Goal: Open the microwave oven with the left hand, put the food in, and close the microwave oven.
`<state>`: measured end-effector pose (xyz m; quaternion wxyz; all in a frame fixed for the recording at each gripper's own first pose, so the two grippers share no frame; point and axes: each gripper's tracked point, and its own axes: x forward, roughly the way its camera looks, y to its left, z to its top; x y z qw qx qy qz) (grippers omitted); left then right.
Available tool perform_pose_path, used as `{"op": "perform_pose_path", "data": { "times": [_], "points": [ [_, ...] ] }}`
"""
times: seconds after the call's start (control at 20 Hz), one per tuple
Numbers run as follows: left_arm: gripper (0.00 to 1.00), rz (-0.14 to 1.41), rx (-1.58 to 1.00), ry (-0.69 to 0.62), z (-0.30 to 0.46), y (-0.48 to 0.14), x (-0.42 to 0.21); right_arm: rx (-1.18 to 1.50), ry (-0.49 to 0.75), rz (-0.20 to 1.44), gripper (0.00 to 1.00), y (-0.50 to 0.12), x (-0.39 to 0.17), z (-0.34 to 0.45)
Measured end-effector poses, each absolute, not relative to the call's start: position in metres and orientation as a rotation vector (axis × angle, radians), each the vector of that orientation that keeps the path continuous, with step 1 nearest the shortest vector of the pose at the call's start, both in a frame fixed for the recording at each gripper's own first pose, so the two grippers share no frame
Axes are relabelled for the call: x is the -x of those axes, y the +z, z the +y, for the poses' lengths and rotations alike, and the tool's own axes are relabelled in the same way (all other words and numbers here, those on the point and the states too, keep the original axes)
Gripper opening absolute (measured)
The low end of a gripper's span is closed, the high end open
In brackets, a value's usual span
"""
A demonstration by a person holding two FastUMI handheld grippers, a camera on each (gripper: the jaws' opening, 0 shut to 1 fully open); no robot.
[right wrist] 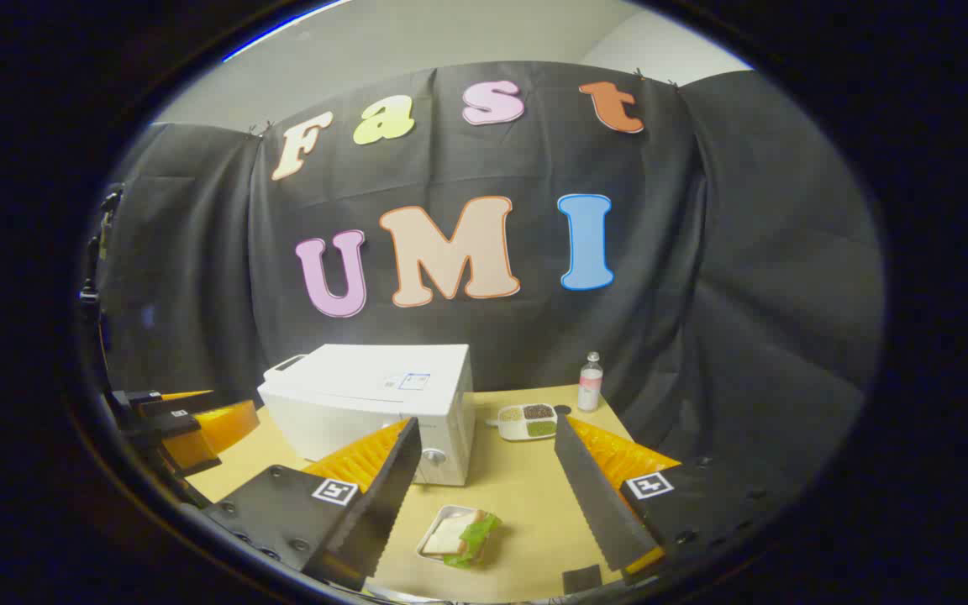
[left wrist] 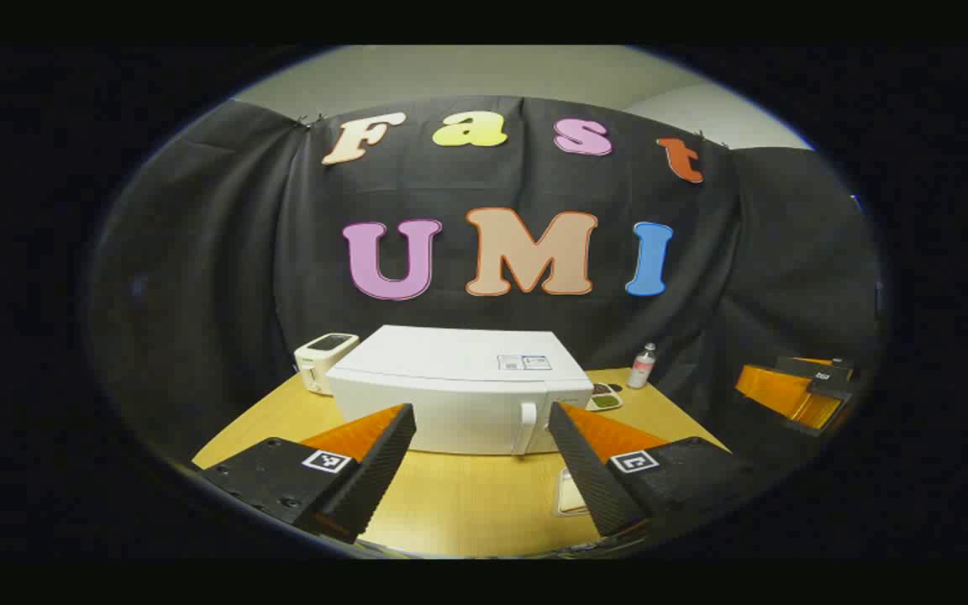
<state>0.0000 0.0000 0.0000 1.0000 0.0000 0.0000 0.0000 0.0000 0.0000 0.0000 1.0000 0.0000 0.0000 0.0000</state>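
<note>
**Status: task not started**

Microwave point(left wrist: 450, 391) stands on the worktop point(left wrist: 467, 504), door closed. Food point(right wrist: 459, 536) lies on its tray before it. Left gripper point(left wrist: 481, 458) and right gripper point(right wrist: 484, 487): fingers spread, holding nothing. All steps remain.

Left gripper point(left wrist: 481, 441) spread wide, facing closed microwave point(left wrist: 450, 391) on table point(left wrist: 467, 504).

The microwave oven point(left wrist: 450, 391) sits at the middle of the desk point(left wrist: 467, 504), before the cloth wall, with a small appliance point(left wrist: 324, 361) just beside its left rear corner. To its right lie a divided dish point(right wrist: 528, 420) and, behind that, a bottle point(right wrist: 590, 382) — the sandwich tray point(right wrist: 456, 536) rests nearer, before the oven's front right corner.
</note>
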Motion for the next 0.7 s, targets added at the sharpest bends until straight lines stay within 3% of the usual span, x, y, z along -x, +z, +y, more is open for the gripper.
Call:
{"op": "perform_pose_path", "data": {
  "times": [0.05,0.5,0.55,0.65,0.7],
  "points": [
    [0.96,0.001,-0.003,-0.001,-0.001,-0.001,-0.001,0.000,0.000,-0.001,0.99,0.000,0.000,0.000],
    [0.96,0.035,-0.011,-0.007,-0.002,-0.010,-0.011,-0.011,-0.018,-0.004,0.99,-0.001,0.000,-0.006],
    [0.96,0.037,-0.012,-0.005,-0.001,-0.010,-0.012,-0.012,-0.018,-0.001,0.92,-0.002,0.000,-0.007],
    [0.99,0.039,-0.016,-0.001,-0.001,-0.012,-0.013,-0.019,-0.018,-0.002,0.92,-0.002,-0.002,-0.006],
    [0.93,0.040,-0.019,0.000,-0.001,-0.012,-0.013,-0.023,-0.018,-0.003,0.92,-0.003,-0.003,-0.007]
  ]
}}
